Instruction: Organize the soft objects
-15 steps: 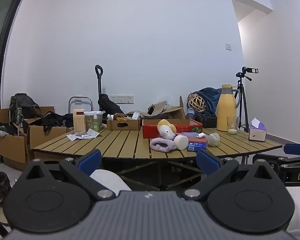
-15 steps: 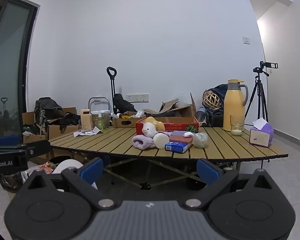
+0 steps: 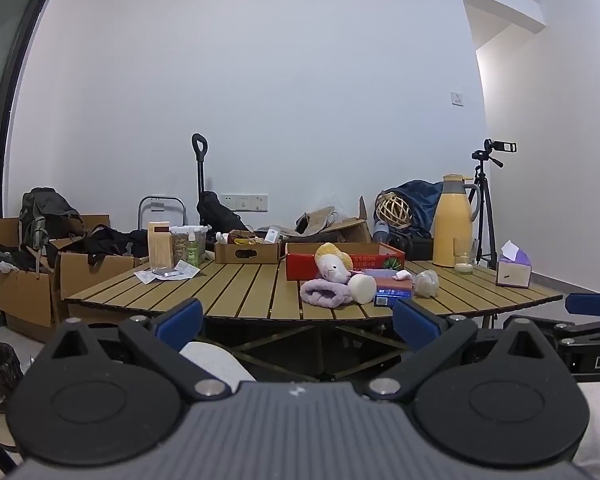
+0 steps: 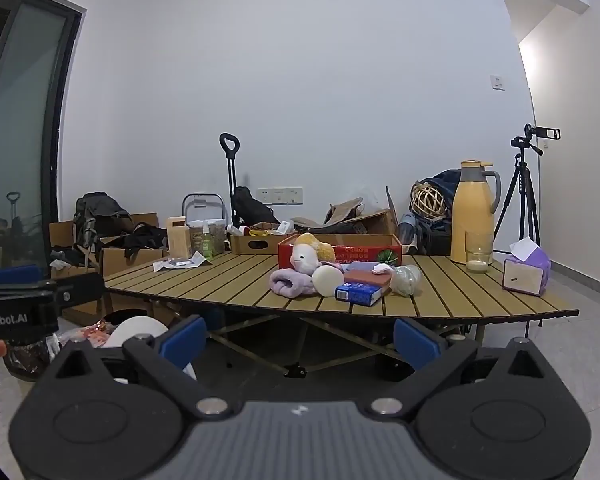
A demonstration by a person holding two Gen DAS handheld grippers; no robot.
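Plush toy white-faced, yellow-haired, leaning on lilac towel on worktop; left gripper, right gripper jaws wide, empty, well short.

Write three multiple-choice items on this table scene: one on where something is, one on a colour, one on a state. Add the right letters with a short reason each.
1. Where is the tissue box?
A. near the table's right end
B. inside the red box
C. on the floor

2. What colour is the tall jug?
A. green
B. yellow
C. black

3. How do the right gripper jaws stand?
A. shut on the towel
B. shut on nothing
C. open, nothing between them

Answers:
1 A: it stands on the table slats at the right, apart from the red box.
2 B: its body is yellow with a grey handle.
3 C: the blue pads are wide apart and well short of the purple towel on the table.
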